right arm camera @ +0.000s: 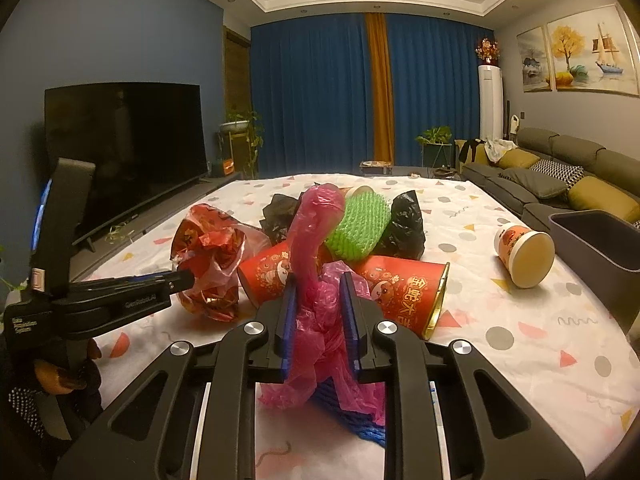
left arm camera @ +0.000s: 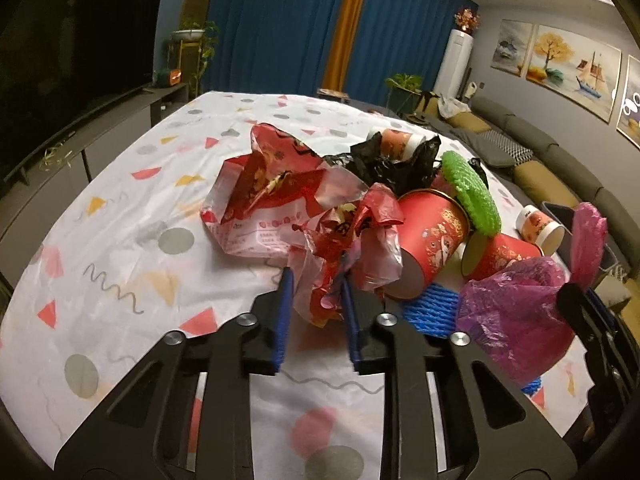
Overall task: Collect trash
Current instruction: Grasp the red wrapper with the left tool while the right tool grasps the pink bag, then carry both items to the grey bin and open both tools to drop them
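A trash pile lies on the patterned tablecloth (left arm camera: pixel 120 208). My left gripper (left arm camera: pixel 316 280) is shut on a crumpled red plastic bag (left arm camera: pixel 352 240); it also shows in the right wrist view (right arm camera: pixel 212 256). My right gripper (right arm camera: pixel 320 284) is shut on a pink plastic bag (right arm camera: pixel 316 240), also visible in the left wrist view (left arm camera: pixel 516 308). Beside them lie red paper cups (right arm camera: pixel 404 292), a green foam net (right arm camera: pixel 358 224), a black bag (right arm camera: pixel 404 220) and a blue foam net (left arm camera: pixel 432 308).
A white-and-red paper cup (right arm camera: pixel 524 256) lies on its side to the right. A dark grey bin (right arm camera: pixel 596 240) stands at the table's right edge. A TV (right arm camera: pixel 124 148) stands to the left, a sofa (right arm camera: pixel 560 176) to the right.
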`<state>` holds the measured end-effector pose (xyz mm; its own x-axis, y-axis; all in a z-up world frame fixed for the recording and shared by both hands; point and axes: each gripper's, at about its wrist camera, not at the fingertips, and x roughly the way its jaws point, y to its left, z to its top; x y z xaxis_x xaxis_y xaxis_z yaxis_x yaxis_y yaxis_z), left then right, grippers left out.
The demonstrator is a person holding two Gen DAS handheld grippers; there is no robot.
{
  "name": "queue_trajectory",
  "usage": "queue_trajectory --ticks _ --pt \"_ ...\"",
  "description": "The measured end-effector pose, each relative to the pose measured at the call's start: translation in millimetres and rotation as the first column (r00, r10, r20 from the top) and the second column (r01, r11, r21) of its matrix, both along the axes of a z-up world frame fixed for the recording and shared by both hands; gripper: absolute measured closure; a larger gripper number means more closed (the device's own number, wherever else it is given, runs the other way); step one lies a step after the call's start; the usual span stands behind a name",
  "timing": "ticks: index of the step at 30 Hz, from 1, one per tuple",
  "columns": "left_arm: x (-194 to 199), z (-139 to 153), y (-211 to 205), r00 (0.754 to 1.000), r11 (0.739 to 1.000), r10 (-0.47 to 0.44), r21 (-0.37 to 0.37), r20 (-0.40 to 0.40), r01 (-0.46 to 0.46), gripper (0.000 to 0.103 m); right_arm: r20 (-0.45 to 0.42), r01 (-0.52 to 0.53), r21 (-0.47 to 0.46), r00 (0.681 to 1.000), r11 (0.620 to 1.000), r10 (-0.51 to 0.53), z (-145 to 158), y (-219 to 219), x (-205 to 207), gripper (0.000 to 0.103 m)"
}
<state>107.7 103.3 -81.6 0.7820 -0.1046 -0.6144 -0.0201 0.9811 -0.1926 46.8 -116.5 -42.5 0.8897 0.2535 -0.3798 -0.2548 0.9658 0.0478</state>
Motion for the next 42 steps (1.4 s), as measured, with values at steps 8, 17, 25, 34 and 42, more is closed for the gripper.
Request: queue_trajectory --ticks 8,17,25,34,42 --pt "-14 8 1 1.0 1.0 -0.001 -0.029 0.03 0.002 0.094 0.034 0.0 0.007 0.999 1.0 0.0 13 -9 -16 0.081" --pt "-47 33 11 0.993 0.998 0.043 -0.052 0.106 -0.037 0.094 0.08 0.018 0.025 0.997 1.0 -0.02 29 -26 -37 0.081" --pt "-61 55 -15 0.985 0.999 0.001 -0.038 0.172 0.005 0.094 0.121 0.066 0.044 0.99 0.997 -0.071 45 -51 -54 0.082" --pt "-56 77 -65 0.969 0.994 -0.1 -0.011 0.225 0.105 0.094 0.155 0.168 0.073 0.972 0.983 -0.177 56 -93 -60 0.082" --pt "-39 88 -132 0.941 0.975 -0.217 0.016 0.259 0.22 0.094 0.197 0.277 0.075 0.938 0.958 -0.286 66 -137 -50 0.082"
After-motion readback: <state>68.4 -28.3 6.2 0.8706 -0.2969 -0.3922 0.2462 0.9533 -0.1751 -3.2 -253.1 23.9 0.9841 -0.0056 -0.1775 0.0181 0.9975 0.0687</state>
